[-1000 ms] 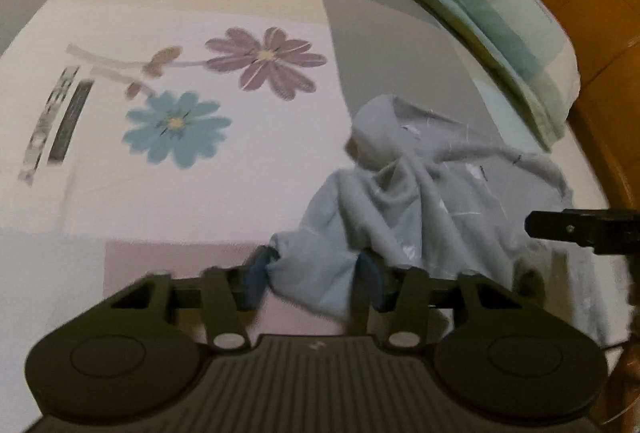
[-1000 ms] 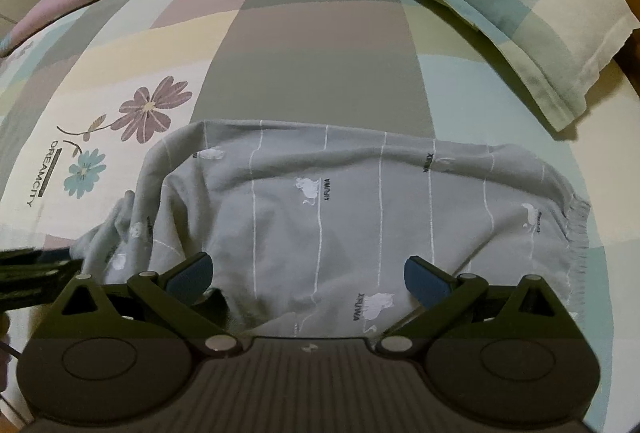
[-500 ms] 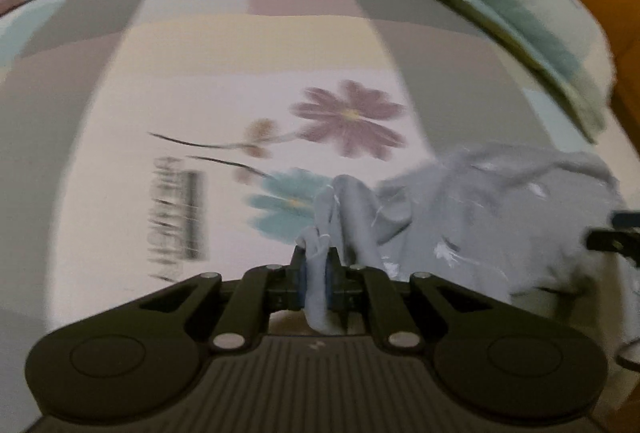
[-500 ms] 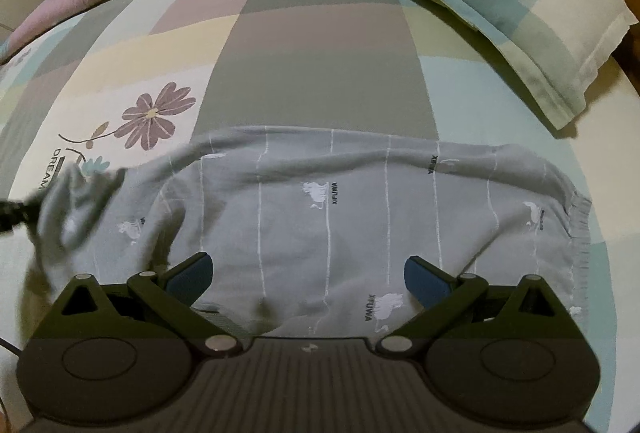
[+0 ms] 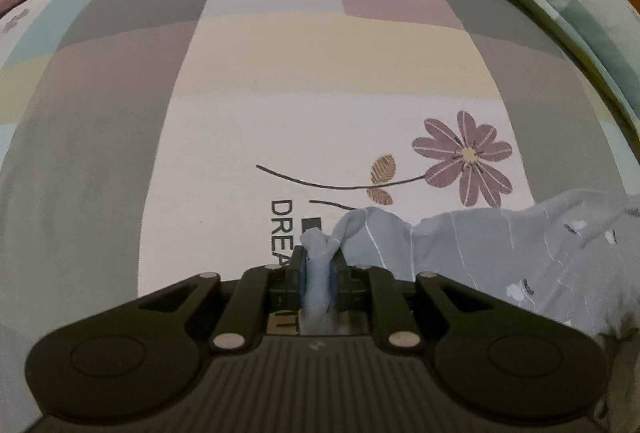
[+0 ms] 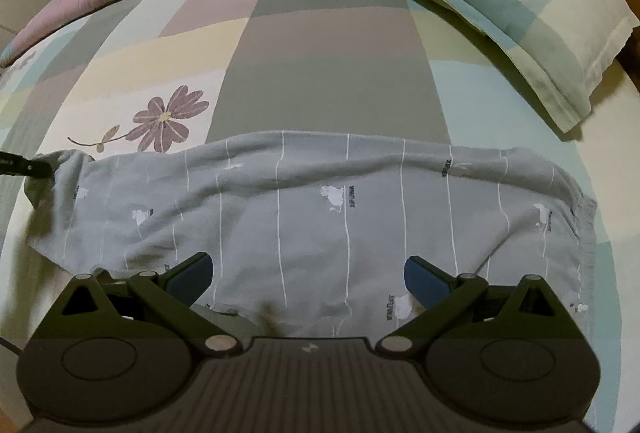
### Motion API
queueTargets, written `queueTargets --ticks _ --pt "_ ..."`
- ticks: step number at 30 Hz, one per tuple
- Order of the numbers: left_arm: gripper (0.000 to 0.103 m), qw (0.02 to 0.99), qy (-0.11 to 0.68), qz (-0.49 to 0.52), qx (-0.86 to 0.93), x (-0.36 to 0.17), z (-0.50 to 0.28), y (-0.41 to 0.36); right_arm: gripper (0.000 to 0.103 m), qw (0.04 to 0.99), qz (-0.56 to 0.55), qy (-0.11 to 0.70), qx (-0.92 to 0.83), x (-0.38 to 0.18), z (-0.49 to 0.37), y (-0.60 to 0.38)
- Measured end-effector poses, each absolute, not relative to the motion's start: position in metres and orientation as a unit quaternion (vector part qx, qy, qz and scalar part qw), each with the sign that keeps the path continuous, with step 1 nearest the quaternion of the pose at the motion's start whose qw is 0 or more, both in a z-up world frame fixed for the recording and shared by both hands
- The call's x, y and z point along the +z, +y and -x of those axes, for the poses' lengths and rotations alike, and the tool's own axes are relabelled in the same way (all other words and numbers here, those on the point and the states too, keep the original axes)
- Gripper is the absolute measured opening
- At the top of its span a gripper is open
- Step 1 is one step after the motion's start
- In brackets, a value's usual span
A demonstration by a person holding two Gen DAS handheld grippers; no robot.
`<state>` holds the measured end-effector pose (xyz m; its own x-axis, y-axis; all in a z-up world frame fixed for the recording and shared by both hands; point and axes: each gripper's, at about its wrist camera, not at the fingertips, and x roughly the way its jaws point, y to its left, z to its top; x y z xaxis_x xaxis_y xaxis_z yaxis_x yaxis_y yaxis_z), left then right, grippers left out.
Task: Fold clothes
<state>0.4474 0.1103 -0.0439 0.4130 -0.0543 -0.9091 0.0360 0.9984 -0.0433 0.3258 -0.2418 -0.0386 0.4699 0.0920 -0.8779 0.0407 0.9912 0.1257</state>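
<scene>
Pinching bunched soft grey garment (image 5: 500, 245) corner: left gripper (image 5: 318, 275); right gripper (image 6: 308, 275) jaws spread.

The crumpled end of the grey garment (image 6: 320, 217) is now drawn out to the left across the bed sheet (image 5: 320, 73), so the cloth is spread flatter and wider than before. The left claw (image 5: 318, 279) is clamped on a bunched corner, its jaws apparently eased slightly apart just now.
</scene>
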Motion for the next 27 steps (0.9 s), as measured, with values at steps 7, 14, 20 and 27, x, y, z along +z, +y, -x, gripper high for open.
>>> queueTargets --ticks 7,14,20,27 --pt "0.035 0.816 0.568 0.102 -0.005 -0.062 -0.425 0.131 0.103 0.850 -0.075 0.522 0.009 -0.045 -0.321 -0.247" --pt "0.010 0.824 0.557 0.098 -0.027 -0.056 -0.422 0.110 0.103 0.852 -0.074 0.519 0.013 -0.042 -0.322 -0.250" --pt "0.008 0.843 0.523 0.090 -0.093 -0.018 -0.422 0.073 0.103 0.850 -0.077 0.522 0.016 -0.045 -0.320 -0.254" --pt "0.009 0.831 0.527 0.064 -0.164 -0.025 -0.428 0.011 0.103 0.849 -0.078 0.523 0.024 -0.046 -0.315 -0.257"
